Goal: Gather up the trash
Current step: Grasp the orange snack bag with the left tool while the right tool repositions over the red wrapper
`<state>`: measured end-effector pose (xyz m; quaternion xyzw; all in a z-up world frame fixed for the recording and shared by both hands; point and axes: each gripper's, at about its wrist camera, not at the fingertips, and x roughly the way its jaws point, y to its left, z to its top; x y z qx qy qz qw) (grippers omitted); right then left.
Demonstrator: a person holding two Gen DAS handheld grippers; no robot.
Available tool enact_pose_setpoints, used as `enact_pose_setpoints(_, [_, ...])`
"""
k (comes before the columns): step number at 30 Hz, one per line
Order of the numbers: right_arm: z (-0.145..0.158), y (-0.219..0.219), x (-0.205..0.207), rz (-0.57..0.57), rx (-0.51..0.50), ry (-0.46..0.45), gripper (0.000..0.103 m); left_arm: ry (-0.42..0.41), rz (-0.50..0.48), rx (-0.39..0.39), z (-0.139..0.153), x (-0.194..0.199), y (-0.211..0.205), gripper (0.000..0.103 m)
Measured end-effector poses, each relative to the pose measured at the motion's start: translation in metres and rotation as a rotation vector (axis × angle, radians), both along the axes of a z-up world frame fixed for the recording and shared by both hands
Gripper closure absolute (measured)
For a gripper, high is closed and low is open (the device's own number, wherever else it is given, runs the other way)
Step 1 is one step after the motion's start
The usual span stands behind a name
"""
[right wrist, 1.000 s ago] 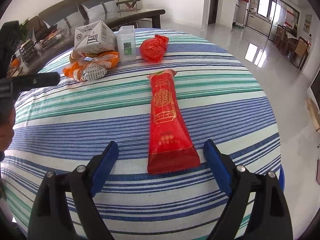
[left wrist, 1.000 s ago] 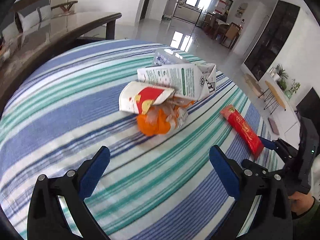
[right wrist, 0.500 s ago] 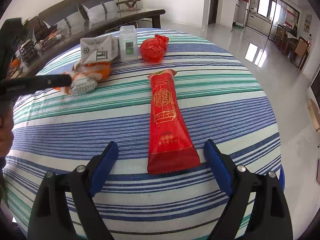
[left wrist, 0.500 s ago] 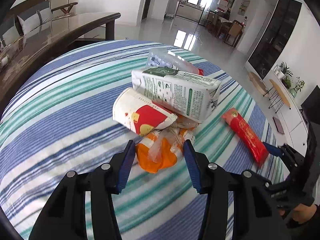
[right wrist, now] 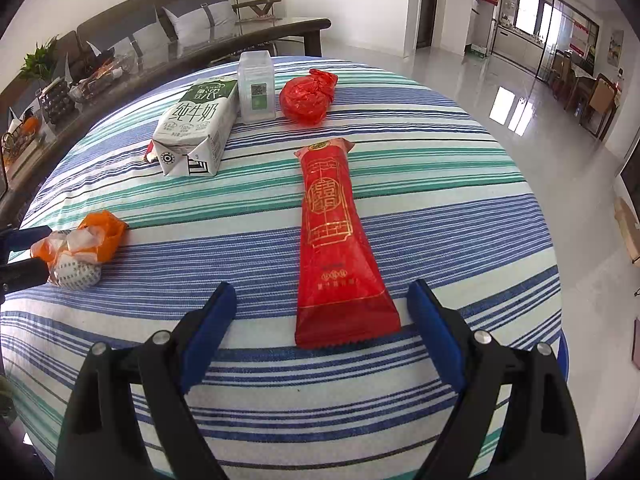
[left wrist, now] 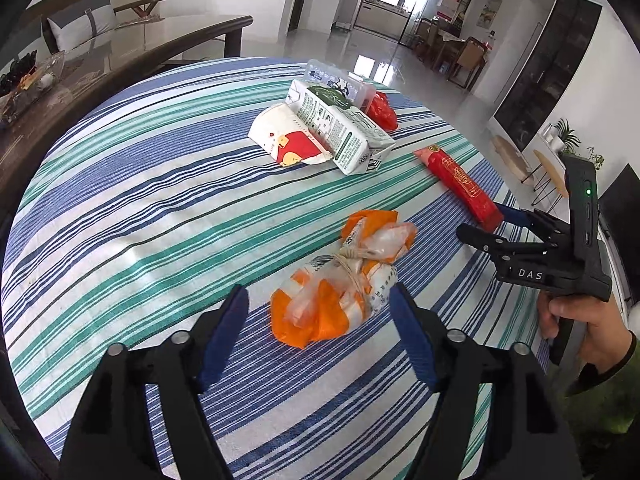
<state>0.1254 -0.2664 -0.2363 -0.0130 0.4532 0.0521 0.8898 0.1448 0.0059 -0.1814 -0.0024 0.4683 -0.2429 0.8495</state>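
Here, an orange and white tied bag (left wrist: 338, 284) lies between the spread blue pads of the left gripper (left wrist: 318, 312), untouched.

The right gripper (right wrist: 322, 312) gapes wide around the near end of a long red packet (right wrist: 334, 240). Both rest on a striped tablecloth (left wrist: 140, 200), with a milk carton (right wrist: 196, 128) farther back; sofa and glossy floor beyond.

Black grippers, blue-padded fingers (left wrist: 224, 332), silver screws, "DAS" lettering.
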Motion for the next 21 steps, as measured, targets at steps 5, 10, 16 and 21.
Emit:
enact_pose_setpoints(5, [0.000,0.000,0.000,0.000,0.000,0.000,0.018,-0.015,-0.055,0.010,-0.003,-0.002,0.001,0.010])
enact_pose_setpoints(10, [0.000,0.000,0.000,0.000,0.000,0.000,0.018,-0.030,-0.109,-0.007,0.000,-0.008,0.004,0.007])
enact_pose_setpoints(16, [0.000,0.000,0.000,0.000,0.000,0.000,0.018,-0.086,-0.175,-0.007,0.018,-0.012,0.005,0.005])
enact_pose_setpoints(21, [0.000,0.000,0.000,0.000,-0.002,0.001,0.018,-0.150,-0.276,0.024,0.034,-0.014,-0.004,0.005])
